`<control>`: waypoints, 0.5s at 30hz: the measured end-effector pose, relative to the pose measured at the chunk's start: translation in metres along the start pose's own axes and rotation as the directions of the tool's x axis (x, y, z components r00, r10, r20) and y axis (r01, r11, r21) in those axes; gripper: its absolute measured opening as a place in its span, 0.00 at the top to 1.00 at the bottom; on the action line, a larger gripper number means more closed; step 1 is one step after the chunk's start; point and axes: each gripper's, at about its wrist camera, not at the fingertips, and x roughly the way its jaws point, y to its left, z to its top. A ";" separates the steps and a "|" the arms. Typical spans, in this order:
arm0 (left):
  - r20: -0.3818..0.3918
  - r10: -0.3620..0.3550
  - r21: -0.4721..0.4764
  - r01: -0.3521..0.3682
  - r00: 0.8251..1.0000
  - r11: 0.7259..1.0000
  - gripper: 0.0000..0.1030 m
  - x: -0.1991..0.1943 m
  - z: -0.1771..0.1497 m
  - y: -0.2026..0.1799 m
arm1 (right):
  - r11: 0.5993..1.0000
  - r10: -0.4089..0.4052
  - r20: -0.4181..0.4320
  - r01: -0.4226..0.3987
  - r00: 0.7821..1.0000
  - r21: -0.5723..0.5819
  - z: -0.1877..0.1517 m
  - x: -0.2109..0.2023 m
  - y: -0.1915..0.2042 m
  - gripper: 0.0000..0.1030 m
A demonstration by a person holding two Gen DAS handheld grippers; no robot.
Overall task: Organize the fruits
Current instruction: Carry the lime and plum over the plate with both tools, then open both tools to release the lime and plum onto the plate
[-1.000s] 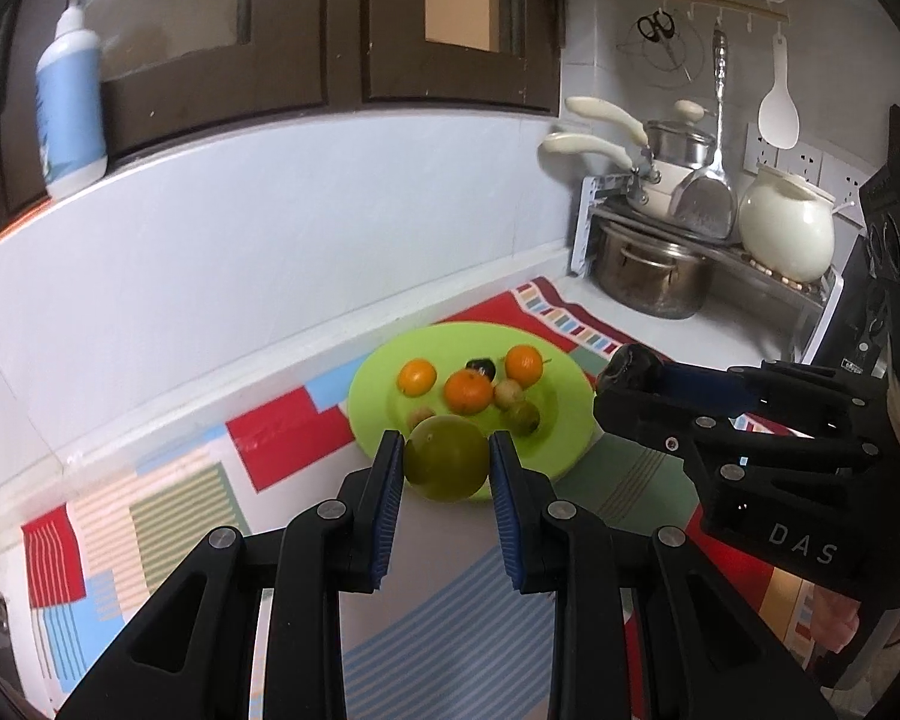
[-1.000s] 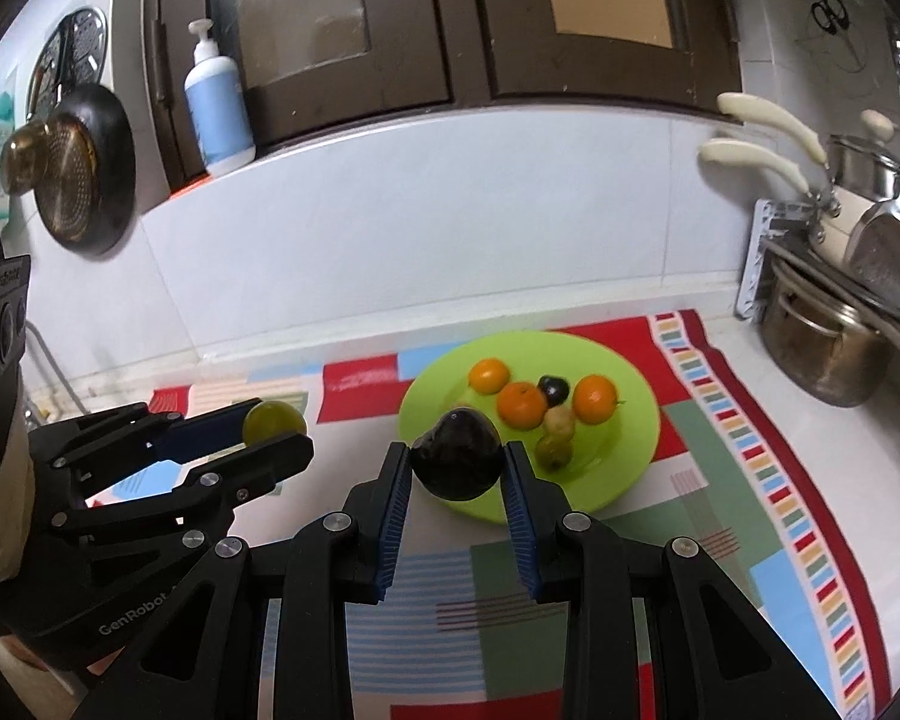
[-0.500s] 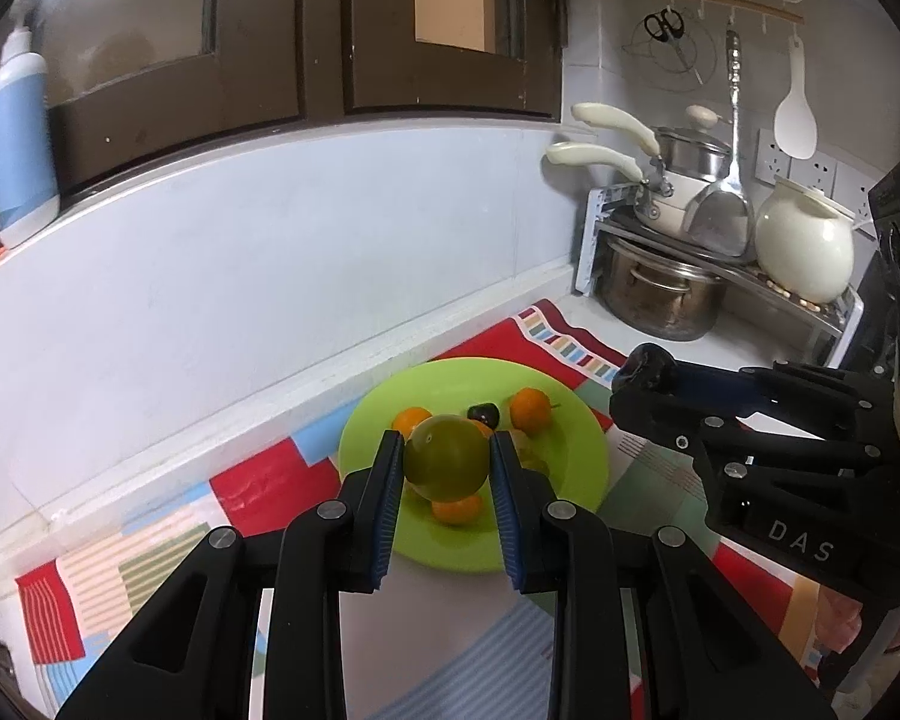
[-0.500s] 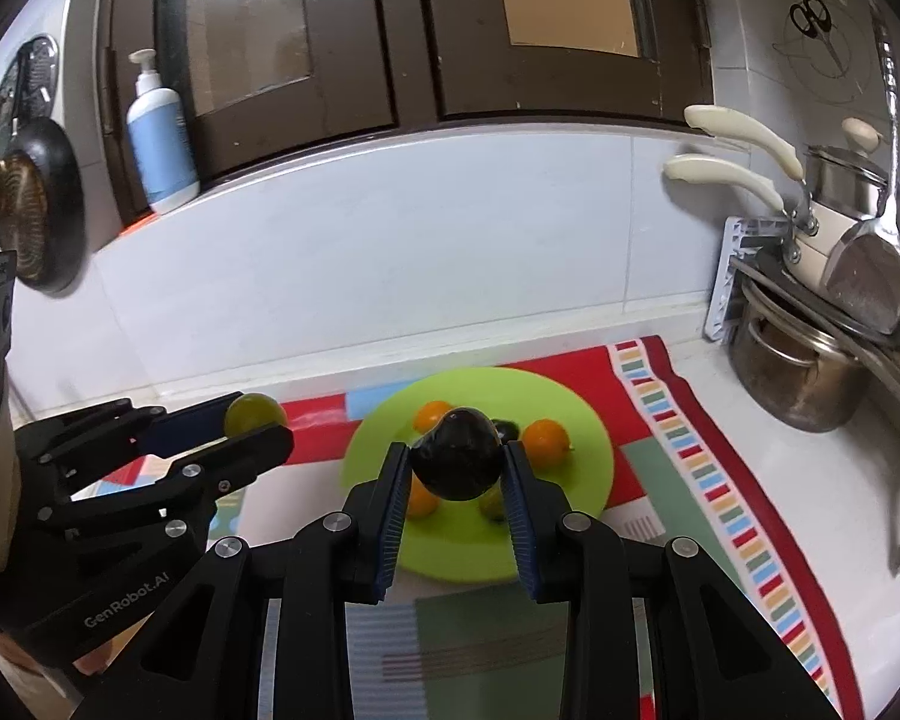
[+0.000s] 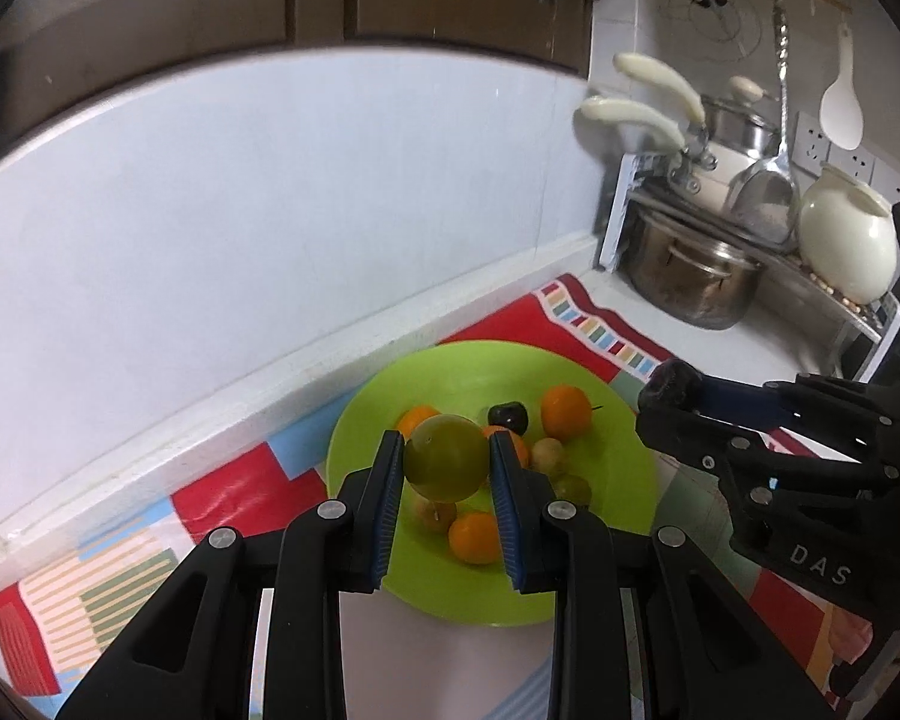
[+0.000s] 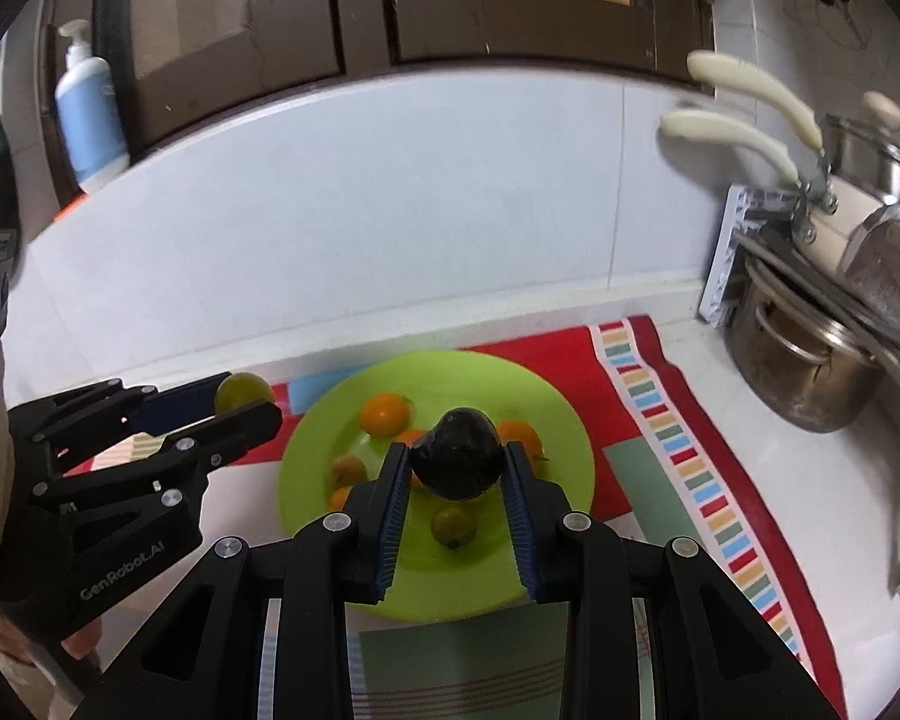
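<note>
Clamping a round green fruit (image 5: 447, 465) at centre frame, the left gripper (image 5: 447, 483) hangs over the lime-green plate (image 5: 621, 480) of oranges on the striped mat (image 5: 240, 492); the right gripper (image 6: 455, 489) pinches a dark avocado-like fruit (image 6: 457, 461) above the same plate.

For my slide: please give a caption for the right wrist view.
Right claw holds a dark fruit over the green plate of oranges; left claw holds a green fruit.

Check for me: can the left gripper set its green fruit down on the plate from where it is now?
Probably yes. The left gripper holds the green fruit over the green plate, with nothing between. The oranges below leave bare spots nearby.
</note>
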 end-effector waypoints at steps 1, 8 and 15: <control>-0.007 0.001 0.003 -0.001 1.000 1.000 0.72 0.005 0.000 0.000 | 1.000 -0.002 -0.008 0.002 1.000 0.001 -0.001 0.004 -0.001 0.69; -0.065 -0.009 0.016 0.010 0.998 1.000 0.72 0.039 -0.005 0.002 | 1.000 -0.020 -0.054 0.020 0.998 0.009 -0.007 0.026 -0.009 0.69; -0.084 -0.026 0.025 0.028 0.996 0.999 0.64 0.054 -0.011 0.000 | 0.999 -0.025 -0.093 0.027 0.995 0.023 -0.011 0.041 -0.015 0.69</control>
